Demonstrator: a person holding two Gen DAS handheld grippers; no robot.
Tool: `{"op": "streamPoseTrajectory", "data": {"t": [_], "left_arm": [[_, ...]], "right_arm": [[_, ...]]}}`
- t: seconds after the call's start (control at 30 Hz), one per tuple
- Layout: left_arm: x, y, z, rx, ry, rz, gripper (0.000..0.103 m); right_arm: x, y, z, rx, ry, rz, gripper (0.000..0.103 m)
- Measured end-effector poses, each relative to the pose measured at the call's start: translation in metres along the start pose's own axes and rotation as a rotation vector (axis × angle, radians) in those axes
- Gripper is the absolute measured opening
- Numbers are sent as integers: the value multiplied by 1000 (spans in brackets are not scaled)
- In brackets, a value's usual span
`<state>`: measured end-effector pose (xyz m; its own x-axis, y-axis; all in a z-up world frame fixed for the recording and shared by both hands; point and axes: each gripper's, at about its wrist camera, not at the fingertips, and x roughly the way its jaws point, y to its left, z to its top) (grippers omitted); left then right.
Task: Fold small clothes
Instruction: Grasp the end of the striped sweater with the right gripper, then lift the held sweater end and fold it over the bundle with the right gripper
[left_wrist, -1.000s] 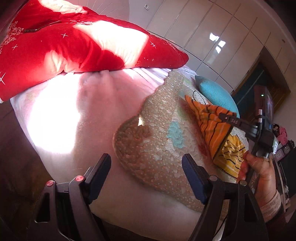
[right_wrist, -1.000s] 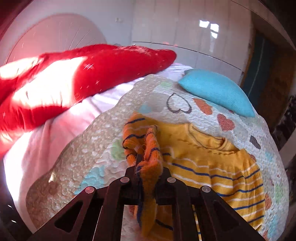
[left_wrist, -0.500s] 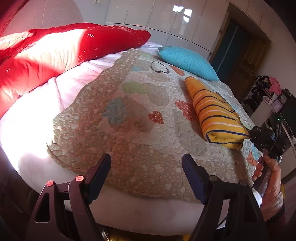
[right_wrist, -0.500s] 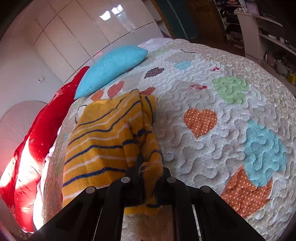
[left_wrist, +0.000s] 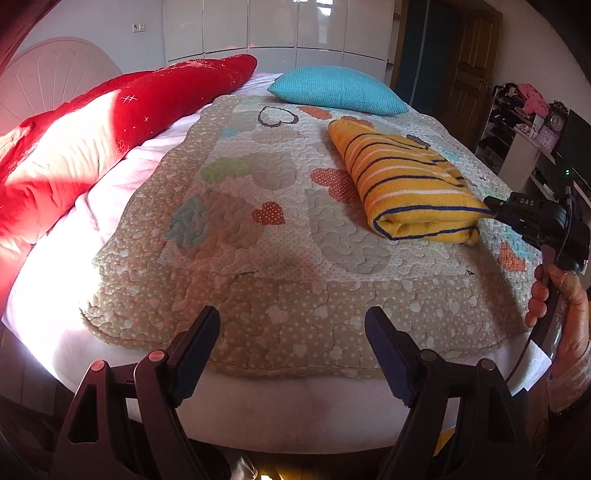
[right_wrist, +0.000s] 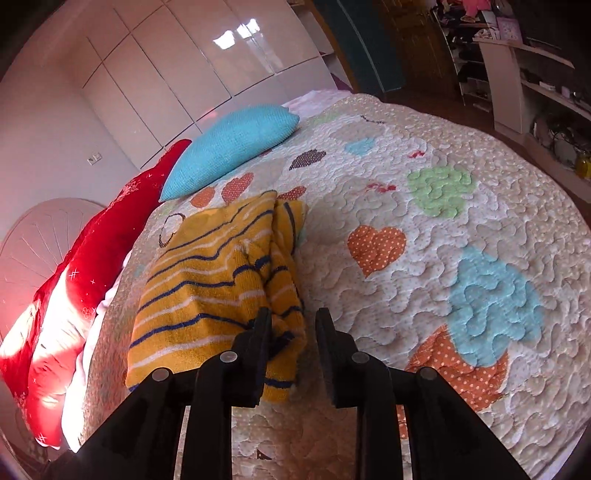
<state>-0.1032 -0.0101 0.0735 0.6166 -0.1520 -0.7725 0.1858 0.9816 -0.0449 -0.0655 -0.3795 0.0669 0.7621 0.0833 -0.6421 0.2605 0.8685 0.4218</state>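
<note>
A small yellow sweater (left_wrist: 410, 184) with blue and white stripes lies folded on the quilt (left_wrist: 280, 266); it also shows in the right wrist view (right_wrist: 214, 291). My right gripper (right_wrist: 293, 325) is open, its jaws parted around the sweater's near corner, no longer pinching it. In the left wrist view the right gripper (left_wrist: 493, 206) sits at the sweater's right end. My left gripper (left_wrist: 291, 332) is open and empty, held over the quilt's near edge, well away from the sweater.
A turquoise pillow (left_wrist: 336, 90) lies at the head of the bed beyond the sweater. A red duvet (left_wrist: 122, 118) is bunched along the left side. Shelves with clutter (left_wrist: 524, 122) stand to the right of the bed.
My right gripper laid the folded sweater on the quilt and then opened, letting go of its corner. My left gripper's view swung to face the bed more squarely.
</note>
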Motion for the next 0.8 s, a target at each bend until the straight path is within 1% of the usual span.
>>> {"op": "streamPoseTrajectory", "data": {"t": [0.07, 0.13, 0.2, 0.3, 0.37, 0.47, 0.57, 0.6, 0.67, 0.7, 0.8], "left_arm": [[7, 1, -2, -5, 22, 6, 80], [12, 2, -4, -7, 39, 3, 80], [13, 2, -6, -2, 47, 6, 80], [13, 4, -8, 17, 47, 27, 80], [10, 7, -8, 13, 47, 31, 80], [8, 13, -8, 1, 43, 40, 80], [8, 20, -8, -13, 47, 47, 80], [9, 21, -9, -17, 51, 48, 80], [11, 24, -9, -25, 60, 50, 80], [12, 26, -10, -28, 63, 50, 80], [13, 29, -11, -32, 68, 47, 80]], "right_arm": [[-13, 16, 5, -59, -42, -15, 28], [-19, 39, 9, -128, -64, -2, 28], [-15, 66, 12, -198, -62, 28, 28], [8, 105, 17, -281, -28, 55, 28], [30, 129, 20, -335, -6, 44, 28], [66, 154, 25, -375, 43, 29, 28], [101, 167, 21, -421, 84, -15, 29], [113, 168, 18, -434, 109, -26, 30], [130, 165, 8, -453, 131, -47, 33], [133, 161, 3, -453, 131, -45, 34], [131, 152, -7, -456, 86, -25, 34]]}}
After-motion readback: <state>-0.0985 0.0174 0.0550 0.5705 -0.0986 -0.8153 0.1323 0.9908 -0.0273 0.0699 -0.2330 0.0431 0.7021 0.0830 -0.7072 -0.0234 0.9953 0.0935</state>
